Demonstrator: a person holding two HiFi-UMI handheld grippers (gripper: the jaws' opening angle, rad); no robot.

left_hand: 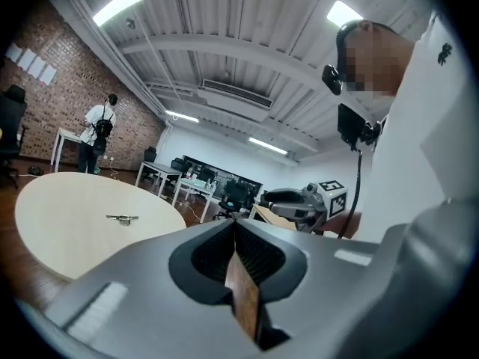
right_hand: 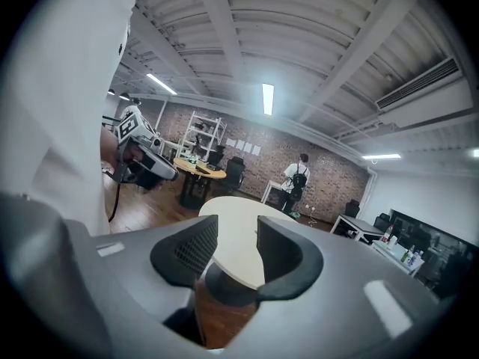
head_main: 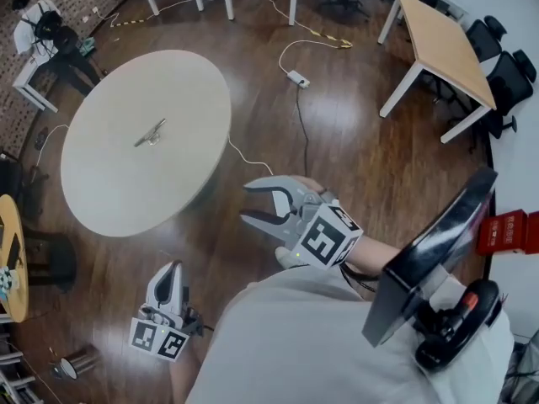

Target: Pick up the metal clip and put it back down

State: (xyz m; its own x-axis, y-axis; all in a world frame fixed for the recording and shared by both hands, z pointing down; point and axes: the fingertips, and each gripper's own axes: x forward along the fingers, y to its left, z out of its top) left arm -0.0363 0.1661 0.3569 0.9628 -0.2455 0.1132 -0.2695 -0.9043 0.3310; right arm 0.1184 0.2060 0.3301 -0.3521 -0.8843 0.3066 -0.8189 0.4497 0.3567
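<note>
**Both grippers clear of the table; clip lying on top**

We log the left gripper held low beside our body; its fingers are pressed together at the tips with nothing gripped between them.

The right gripper is held higher, over the floor; its fingers are spread wide; only the far table shows through the gap, and nothing sits between them.

The clip lies flat near the middle of the round table, well apart from both pairs of fingers; no finger touches it. In the left gripper view it sits ahead of the closed tips and off to their left; the right gripper also shows there, beyond the tips and to their right. In the right gripper view the table is straight ahead of the open fingers; we cannot make out the clip there; the left gripper shows off to the left of the fingers.

A person stands past the table, well beyond both grippers; a desk stands well off to the right of the right fingers.
</note>
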